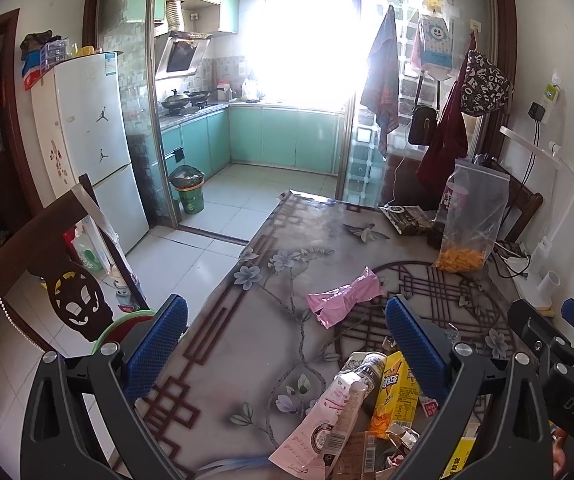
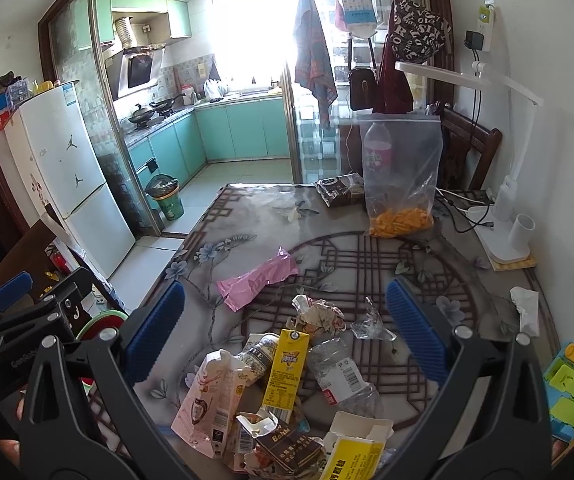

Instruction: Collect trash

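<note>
A heap of trash lies at the near edge of the patterned table (image 2: 367,256): a yellow drink carton (image 2: 285,368), a pale pink pouch (image 2: 211,396), a crushed clear bottle (image 2: 343,376), crumpled paper (image 2: 319,314) and torn boxes. A pink wrapper (image 2: 257,280) lies apart, further in; it also shows in the left wrist view (image 1: 345,294). My right gripper (image 2: 285,332) is open and empty above the heap. My left gripper (image 1: 287,340) is open and empty, left of the heap (image 1: 367,408), over the table's left part.
A zip bag with orange snacks (image 2: 401,184), a dark packet (image 2: 339,190), a white desk lamp (image 2: 503,216) and a tissue (image 2: 527,310) stand further back and right. A chair back (image 1: 59,264) is left of the table. A green bin (image 1: 189,190) stands in the kitchen.
</note>
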Tool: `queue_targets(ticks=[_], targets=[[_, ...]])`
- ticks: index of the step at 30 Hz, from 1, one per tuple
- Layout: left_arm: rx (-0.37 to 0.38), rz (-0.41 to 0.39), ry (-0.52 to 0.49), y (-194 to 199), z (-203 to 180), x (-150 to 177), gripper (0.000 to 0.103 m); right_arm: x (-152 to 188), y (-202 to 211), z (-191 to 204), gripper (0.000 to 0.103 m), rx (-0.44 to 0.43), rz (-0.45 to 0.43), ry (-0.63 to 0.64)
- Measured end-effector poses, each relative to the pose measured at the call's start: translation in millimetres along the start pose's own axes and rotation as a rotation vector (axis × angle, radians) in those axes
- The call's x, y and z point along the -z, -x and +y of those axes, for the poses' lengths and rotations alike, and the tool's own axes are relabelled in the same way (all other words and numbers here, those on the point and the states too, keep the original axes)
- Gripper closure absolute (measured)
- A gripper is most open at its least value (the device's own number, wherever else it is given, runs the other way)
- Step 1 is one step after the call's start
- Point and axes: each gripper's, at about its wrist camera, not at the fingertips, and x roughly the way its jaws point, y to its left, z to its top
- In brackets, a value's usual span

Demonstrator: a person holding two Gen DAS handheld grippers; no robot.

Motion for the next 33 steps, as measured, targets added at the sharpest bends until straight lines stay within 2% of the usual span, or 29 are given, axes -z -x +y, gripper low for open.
queue_targets(ticks=[13,21,24,29,30,33], targets=[[0.012,0.011,0.003,-0.2,5.7,3.8,0.008,2.8,2.0,7.3,0.003,0.003,0.008,0.021],[0.040,0.116,0.038,-20.7,15.1,17.2,0.008,4.4,-0.8,-3.6,0.003,0.041,0.046,0.087],[0.007,0.075,0.034,-15.5,15.3,24.5,0.008,7.7,-3.7,-13.8,0.003,0.036,0.075,0.093],[0.085,0.027,0.028,-20.9,17.2,35.0,0.008,16.4,-11.5,-30.3,0.003,0.034,0.138,0.101],[0.090,0.053,0.007,-28.3,15.1,40.5,0.008,18.8,-12.7,-32.7,0.003,0.030,0.150,0.108],[0.135,0.228,-0.084,-61.9,5.9,66.6,0.008,26.7,-13.7,-38.9,0.003,0.012,0.184,0.132]])
